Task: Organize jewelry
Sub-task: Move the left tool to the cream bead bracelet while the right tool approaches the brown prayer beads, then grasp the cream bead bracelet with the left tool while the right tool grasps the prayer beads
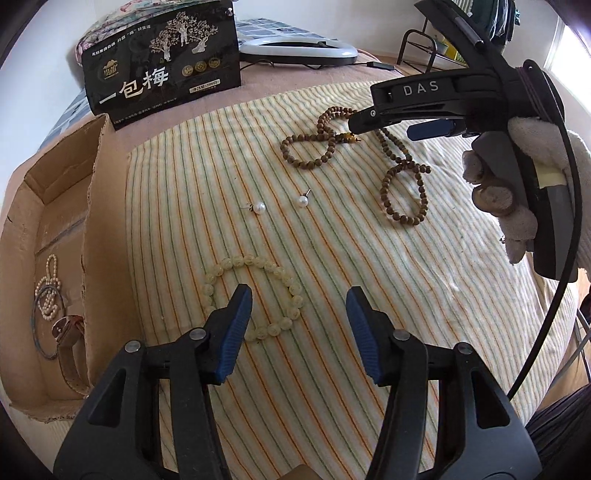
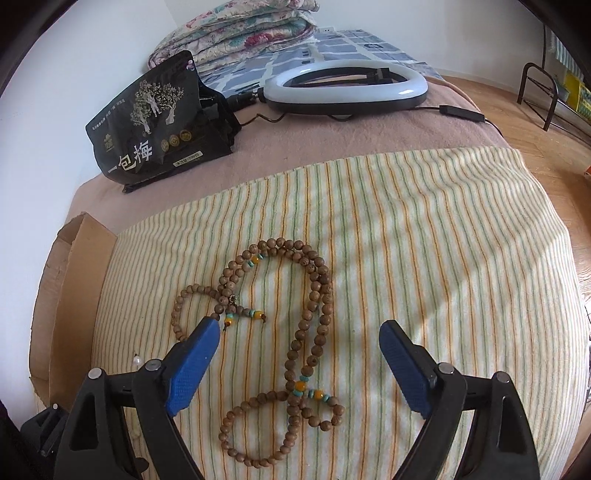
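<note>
My left gripper (image 1: 299,295) is open and empty, just above a cream bead bracelet (image 1: 255,295) on the striped cloth. Two pearl earrings (image 1: 260,207) (image 1: 303,200) lie beyond it. A long brown wooden bead necklace (image 1: 351,155) lies further back; in the right wrist view the necklace (image 2: 310,317) sits between the fingers of my open, empty right gripper (image 2: 299,332). The right gripper (image 1: 376,123) also shows in the left wrist view over the necklace. A cardboard box (image 1: 92,206) at the left holds a pearl strand (image 1: 48,288), a ring bangle and a watch (image 1: 68,332).
A black snack bag (image 1: 162,66) stands at the back left beside the box. A ring light (image 2: 347,88) with its cable lies behind the cloth. Folded quilts (image 2: 243,29) are against the wall. A metal rack (image 2: 543,96) stands on the floor at right.
</note>
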Available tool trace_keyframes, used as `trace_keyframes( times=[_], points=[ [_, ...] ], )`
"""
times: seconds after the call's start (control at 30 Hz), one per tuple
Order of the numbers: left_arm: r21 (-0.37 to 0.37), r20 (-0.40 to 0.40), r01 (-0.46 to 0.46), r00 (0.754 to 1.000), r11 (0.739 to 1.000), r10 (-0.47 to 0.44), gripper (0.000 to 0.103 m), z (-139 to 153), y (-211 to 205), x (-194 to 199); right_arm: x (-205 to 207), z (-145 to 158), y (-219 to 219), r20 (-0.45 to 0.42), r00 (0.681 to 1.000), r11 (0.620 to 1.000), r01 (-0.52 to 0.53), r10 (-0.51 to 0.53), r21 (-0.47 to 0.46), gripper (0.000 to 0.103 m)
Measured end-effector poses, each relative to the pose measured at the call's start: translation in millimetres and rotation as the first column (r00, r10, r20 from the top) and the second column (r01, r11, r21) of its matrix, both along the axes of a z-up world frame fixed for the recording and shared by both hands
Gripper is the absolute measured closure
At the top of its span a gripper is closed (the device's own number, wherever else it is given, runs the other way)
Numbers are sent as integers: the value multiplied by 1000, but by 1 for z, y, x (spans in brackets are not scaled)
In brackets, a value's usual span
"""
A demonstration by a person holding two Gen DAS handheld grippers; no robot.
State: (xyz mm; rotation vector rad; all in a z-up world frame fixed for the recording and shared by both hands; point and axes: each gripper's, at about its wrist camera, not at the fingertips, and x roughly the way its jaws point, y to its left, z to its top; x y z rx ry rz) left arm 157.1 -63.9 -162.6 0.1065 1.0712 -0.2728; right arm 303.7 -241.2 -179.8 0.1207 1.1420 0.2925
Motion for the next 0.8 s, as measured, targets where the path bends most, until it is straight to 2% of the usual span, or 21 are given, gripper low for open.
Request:
trace_keyframes(
  times=[0.1, 0.2, 0.33, 0.6, 0.8],
  points=[
    [2, -5, -7, 1000, 1000, 7, 48, -3, 2, 2, 6, -5, 6, -13, 1000, 1000, 8, -8, 10, 13],
    [7, -14, -8, 1000, 1000, 8, 55, -7, 4, 4, 12, -9, 11, -12, 1000, 1000, 21, -21, -4, 13],
    [6, -17, -13, 1000, 1000, 13, 55, -11, 6, 5, 19, -10, 21, 3, 1000, 999, 19, -19, -28, 12],
    [14, -21, -14, 1000, 1000, 14, 55, -13, 10, 4, 23, -15, 44, 28, 999, 988, -42, 46, -148, 12],
    [18, -26, -13, 1000, 1000, 14, 66, -15, 12, 6, 21, -20, 52, 26, 995, 970, -85, 93, -228, 13]
  ],
)
